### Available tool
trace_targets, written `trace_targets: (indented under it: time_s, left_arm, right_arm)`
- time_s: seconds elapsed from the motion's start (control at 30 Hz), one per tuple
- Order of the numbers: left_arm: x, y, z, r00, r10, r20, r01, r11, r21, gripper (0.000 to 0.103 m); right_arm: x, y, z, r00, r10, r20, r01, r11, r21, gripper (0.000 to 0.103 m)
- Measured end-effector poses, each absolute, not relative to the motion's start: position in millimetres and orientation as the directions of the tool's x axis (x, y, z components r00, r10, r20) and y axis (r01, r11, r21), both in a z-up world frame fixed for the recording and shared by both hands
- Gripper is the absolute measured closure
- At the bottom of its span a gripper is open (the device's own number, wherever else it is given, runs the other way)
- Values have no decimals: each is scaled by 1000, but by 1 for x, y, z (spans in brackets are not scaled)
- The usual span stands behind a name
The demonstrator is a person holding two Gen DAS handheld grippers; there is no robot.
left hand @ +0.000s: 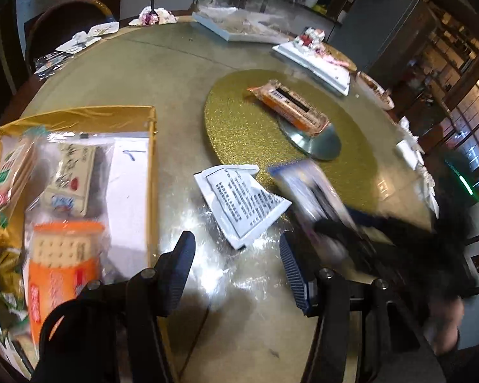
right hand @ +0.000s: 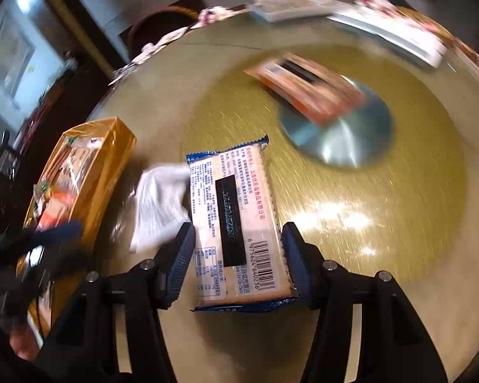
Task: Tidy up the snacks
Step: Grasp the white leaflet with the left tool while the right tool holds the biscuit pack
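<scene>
My right gripper (right hand: 238, 249) is shut on a blue-edged biscuit pack (right hand: 236, 223) and holds it above the table; in the left wrist view the pack (left hand: 306, 191) is blurred at the right. My left gripper (left hand: 236, 255) is open and empty over the table, just right of the gold box (left hand: 79, 115) holding several snack packs. A white sachet (left hand: 242, 204) lies flat ahead of the left gripper. An orange biscuit pack (left hand: 290, 105) lies on the gold glitter disc (left hand: 239, 127).
A silver hub (left hand: 322, 140) sits at the disc's middle. White trays (left hand: 316, 60) and plates with leftovers line the far table edge. A dark chair (left hand: 64, 22) stands at the far left. The gold box also shows at the left in the right wrist view (right hand: 111, 146).
</scene>
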State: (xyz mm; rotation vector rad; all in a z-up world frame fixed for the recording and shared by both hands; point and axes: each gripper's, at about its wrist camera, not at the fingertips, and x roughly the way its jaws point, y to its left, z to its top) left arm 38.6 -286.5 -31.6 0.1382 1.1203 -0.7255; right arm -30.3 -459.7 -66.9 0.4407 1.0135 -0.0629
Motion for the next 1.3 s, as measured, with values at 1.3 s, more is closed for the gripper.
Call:
trace_targets:
  time_s: [1.3]
  left_arm:
    - [-117,-235,-64,372,-382,-846,714,701,-3,57]
  right_arm:
    - [-214,-390,-70,605,-110,-788,437,874,213,46]
